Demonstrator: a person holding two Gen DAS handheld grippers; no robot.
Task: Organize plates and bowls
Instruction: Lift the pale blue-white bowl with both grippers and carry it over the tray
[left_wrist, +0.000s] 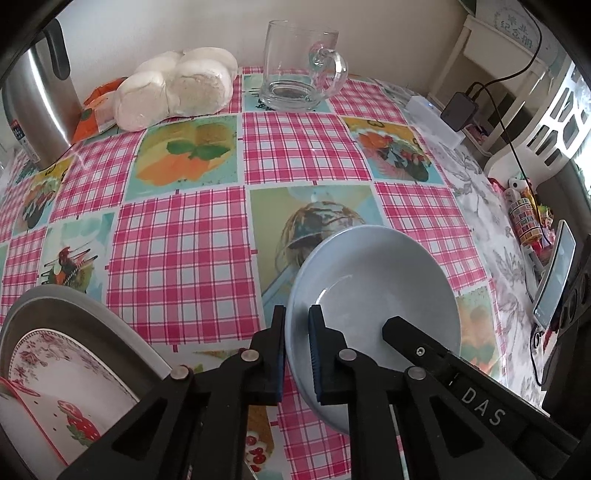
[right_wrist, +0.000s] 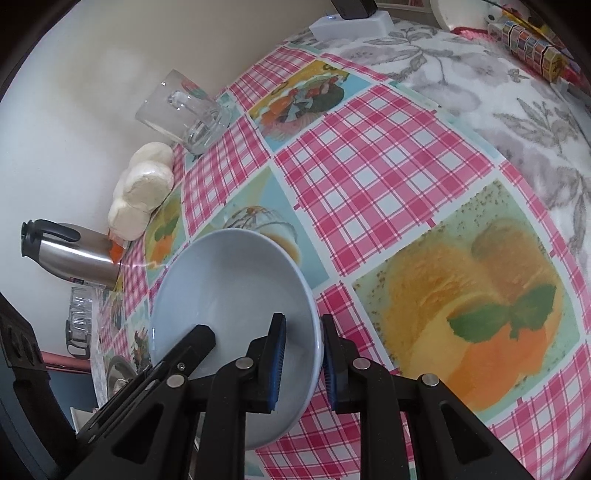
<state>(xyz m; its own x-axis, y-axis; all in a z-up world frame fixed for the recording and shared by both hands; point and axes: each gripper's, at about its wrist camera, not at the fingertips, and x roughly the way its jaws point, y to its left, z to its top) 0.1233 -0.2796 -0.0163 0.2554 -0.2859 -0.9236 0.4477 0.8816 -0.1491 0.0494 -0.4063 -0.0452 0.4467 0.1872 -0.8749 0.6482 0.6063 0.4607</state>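
At the far left of the left wrist view a steel kettle (left_wrist: 37, 110) is seen against the wall, and at the near left a grey metal tray (left_wrist: 79, 314) on which a flowered plate (left_wrist: 70, 365) and a strawberry-printed plate (left_wrist: 55, 417) are stacked. A bag of white buns (left_wrist: 177, 88) and a glass mug (left_wrist: 295, 70) are placed at the far edge of the checked tablecloth (left_wrist: 177, 258).

The pale blue bowl (left_wrist: 373, 295) is found to the right of centre, near the front of the table and well apart from the tray. It is gripped on two sides at once. The left gripper (left_wrist: 297, 354) is closed on the bowl's left rim, one pad outside the wall and one inside; its jaws are drawn in as narrowly as the rim allows. In the right wrist view the right gripper (right_wrist: 304, 365) is closed on the opposite rim of the same bowl (right_wrist: 229, 295) in the same manner, one pad inside and one outside.

The coming move is judged to turn on one relation: the tray with its plates lies to the left of the bowl, on the left gripper's side, so that the left hand is the nearer to it. A carry leftward would be led by that hand. The bowl being round, no long axis has to be aligned; only level carriage between the two grips would be called for.
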